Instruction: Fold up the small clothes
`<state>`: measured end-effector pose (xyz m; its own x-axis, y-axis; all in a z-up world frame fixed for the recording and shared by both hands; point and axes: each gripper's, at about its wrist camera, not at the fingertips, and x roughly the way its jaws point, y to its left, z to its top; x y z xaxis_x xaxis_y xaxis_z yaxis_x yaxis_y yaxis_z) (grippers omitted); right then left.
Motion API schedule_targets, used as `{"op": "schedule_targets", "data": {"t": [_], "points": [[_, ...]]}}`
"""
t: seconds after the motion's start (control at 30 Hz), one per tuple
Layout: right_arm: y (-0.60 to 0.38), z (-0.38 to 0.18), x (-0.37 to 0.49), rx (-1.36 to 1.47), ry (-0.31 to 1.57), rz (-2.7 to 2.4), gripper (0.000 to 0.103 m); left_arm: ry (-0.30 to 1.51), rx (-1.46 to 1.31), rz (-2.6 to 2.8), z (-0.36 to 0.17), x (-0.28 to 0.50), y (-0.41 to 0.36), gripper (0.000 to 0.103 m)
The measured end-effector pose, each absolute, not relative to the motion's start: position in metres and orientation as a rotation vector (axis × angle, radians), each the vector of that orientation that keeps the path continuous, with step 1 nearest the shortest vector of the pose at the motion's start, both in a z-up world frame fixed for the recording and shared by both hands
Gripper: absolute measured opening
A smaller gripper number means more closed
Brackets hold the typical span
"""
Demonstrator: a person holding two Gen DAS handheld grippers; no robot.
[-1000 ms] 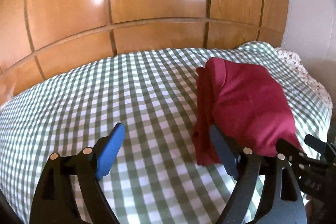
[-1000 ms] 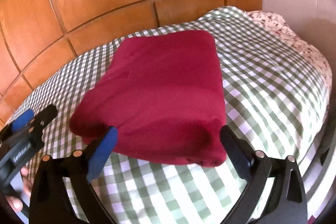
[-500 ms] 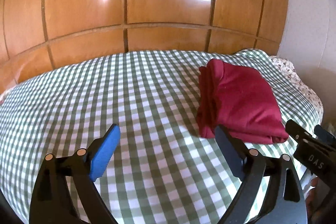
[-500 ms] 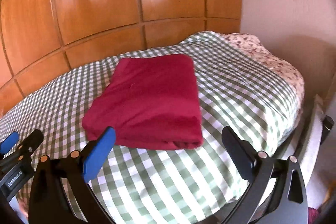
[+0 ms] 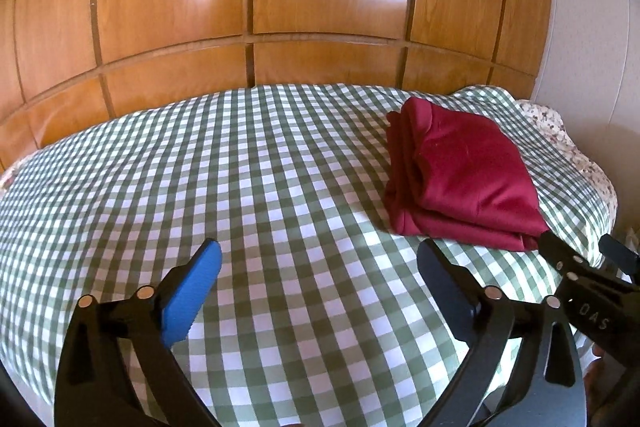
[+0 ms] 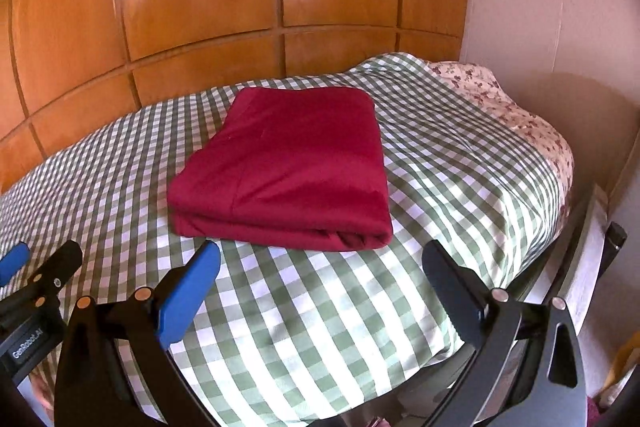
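Garment (image 6: 288, 163) folded on checked cover (image 5: 200, 167) — both jaws apart, empty.

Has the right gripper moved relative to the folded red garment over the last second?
Yes. The right gripper has pulled back from the red garment, whose near edge lay between its fingers earlier; now checked bedcover shows between them.

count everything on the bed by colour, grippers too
dark red folded garment: 1
green-and-white checked cover: 1
floral sheet: 1
black-and-blue grippers, both open: 2, left gripper and right gripper
total: 5
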<state>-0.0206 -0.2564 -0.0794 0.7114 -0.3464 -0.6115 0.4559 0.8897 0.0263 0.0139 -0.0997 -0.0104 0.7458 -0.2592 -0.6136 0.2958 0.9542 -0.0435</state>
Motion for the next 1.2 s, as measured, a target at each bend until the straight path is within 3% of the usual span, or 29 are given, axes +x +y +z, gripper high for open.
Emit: {"op": "schedule_targets", "data": {"t": [1.2], "points": [[-0.261,-0.083,-0.014,0.163,0.612,-0.412,0.101,0.668,0.112,-0.289,-0.015,0.007,-0.116,0.099]]}}
